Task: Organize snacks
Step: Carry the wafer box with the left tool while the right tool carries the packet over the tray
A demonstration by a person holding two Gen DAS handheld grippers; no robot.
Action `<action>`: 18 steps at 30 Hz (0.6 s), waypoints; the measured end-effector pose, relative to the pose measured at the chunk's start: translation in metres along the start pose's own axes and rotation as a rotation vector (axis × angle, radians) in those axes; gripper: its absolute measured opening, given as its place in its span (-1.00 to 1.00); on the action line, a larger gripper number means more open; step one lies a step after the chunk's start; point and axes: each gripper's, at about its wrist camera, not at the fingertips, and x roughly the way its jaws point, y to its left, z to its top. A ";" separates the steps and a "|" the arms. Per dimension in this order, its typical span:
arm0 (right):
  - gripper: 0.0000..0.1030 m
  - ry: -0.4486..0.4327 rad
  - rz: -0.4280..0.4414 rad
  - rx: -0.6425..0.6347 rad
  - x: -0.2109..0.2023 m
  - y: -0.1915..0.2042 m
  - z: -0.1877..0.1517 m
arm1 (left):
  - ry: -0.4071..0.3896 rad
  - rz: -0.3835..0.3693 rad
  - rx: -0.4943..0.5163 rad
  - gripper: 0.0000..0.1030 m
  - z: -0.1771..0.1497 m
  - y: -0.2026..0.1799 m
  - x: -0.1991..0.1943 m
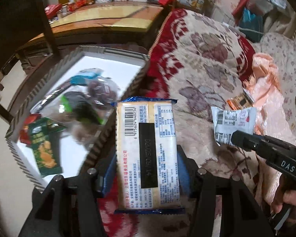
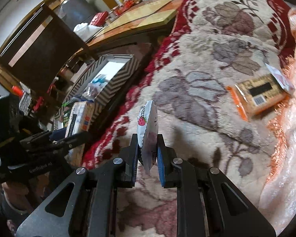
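Observation:
My left gripper point(image 1: 146, 169) is shut on a blue-edged biscuit packet point(image 1: 146, 150), barcode side up, held above the blanket beside the striped box point(image 1: 100, 136). The box holds several snacks, among them a green packet point(image 1: 44, 148) and a clear bag point(image 1: 96, 94). My right gripper point(image 2: 147, 150) is shut on a small white strawberry snack packet point(image 2: 148, 126), held edge-on above the blanket. That packet point(image 1: 233, 123) and the right gripper's fingers point(image 1: 246, 140) also show at the right of the left wrist view. An orange packet point(image 2: 258, 96) lies on the blanket at the right.
A floral red and cream blanket point(image 2: 197, 83) covers the sofa. A pink satin cloth point(image 2: 286, 138) lies at the right. A wooden table point(image 2: 140, 15) with clutter stands behind the box. A dark chair point(image 2: 41, 45) stands at the left.

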 end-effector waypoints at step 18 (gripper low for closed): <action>-0.69 0.048 0.039 -0.139 0.037 0.067 0.033 | -0.074 0.075 -0.195 0.11 0.014 0.093 -0.026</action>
